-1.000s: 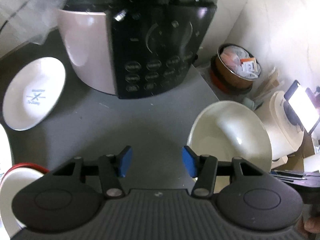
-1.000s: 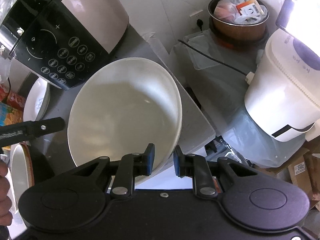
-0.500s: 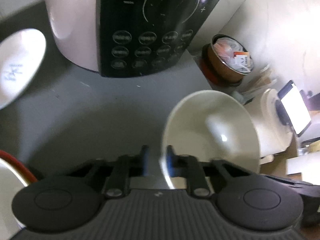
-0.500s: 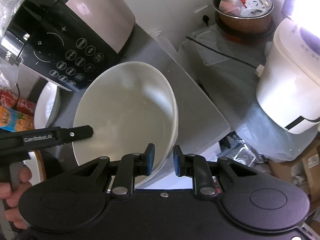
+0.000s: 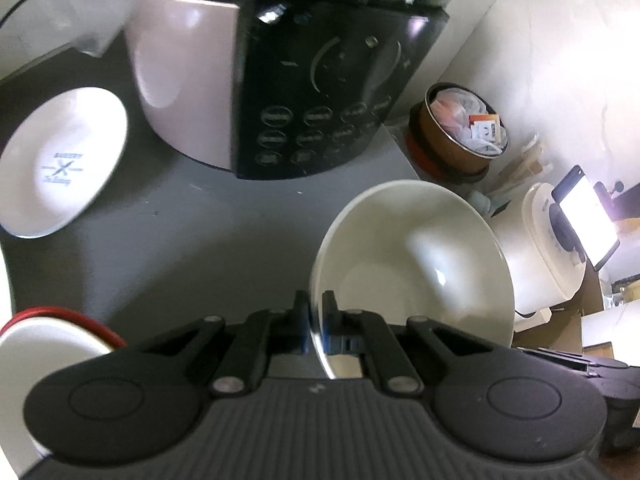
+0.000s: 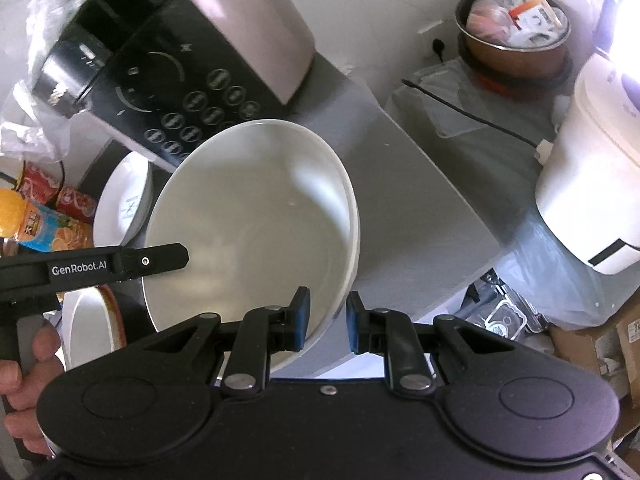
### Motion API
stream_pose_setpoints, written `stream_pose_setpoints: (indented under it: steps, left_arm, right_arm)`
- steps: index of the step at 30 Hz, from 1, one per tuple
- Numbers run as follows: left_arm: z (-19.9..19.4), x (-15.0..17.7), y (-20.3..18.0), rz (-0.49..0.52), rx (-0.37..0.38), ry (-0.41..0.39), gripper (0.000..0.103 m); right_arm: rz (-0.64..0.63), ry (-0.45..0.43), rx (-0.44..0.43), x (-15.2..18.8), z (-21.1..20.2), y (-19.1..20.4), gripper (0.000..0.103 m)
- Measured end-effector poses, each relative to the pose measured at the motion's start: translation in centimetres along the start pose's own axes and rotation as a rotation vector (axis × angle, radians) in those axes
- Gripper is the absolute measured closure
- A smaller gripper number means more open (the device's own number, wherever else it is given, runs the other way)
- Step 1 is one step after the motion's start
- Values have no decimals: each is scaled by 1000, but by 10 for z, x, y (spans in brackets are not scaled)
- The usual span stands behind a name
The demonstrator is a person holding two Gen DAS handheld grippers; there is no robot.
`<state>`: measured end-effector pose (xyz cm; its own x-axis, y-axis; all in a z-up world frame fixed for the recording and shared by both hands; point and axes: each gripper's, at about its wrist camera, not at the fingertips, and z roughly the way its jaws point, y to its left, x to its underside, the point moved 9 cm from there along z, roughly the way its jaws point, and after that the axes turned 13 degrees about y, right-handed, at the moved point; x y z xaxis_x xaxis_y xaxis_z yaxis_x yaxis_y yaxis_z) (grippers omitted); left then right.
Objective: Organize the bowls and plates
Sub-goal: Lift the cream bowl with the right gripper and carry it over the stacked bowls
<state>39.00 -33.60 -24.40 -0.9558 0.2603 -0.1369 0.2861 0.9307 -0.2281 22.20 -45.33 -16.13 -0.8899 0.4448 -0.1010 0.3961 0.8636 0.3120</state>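
A large cream bowl (image 5: 416, 264) is held tilted above the grey counter (image 5: 192, 220). My left gripper (image 5: 315, 322) is shut on its near-left rim. In the right wrist view the same bowl (image 6: 256, 232) has my right gripper (image 6: 327, 320) around its near-right rim, with a small gap at the right pad, so the grip looks loosened. The left gripper's finger (image 6: 152, 261) reaches the bowl's left rim. A white printed plate (image 5: 60, 164) lies at the left, and a red-rimmed white bowl (image 5: 52, 340) sits at the near left.
A pink and black rice cooker (image 5: 280, 92) stands behind. A copper pot of packets (image 5: 460, 132) and a white appliance (image 5: 548, 256) sit off the counter's right edge. Drink cans (image 6: 44, 208) stand at the left.
My left gripper moved to the bowl's rim and closed on it. The right gripper's jaws have widened slightly on the opposite rim. The bowl shifted a little leftward.
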Motion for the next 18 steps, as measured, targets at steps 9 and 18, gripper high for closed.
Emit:
stream_pose_setpoints:
  steps: [9,18]
  left_arm:
    - [-27,11,25,-42,19,-21,98]
    - [-56,22,56,-83,32,-52,98]
  right_arm:
    - [-69,-21,11,-1,-14,33,84]
    - [-143,-52,22,0,-26,72,83]
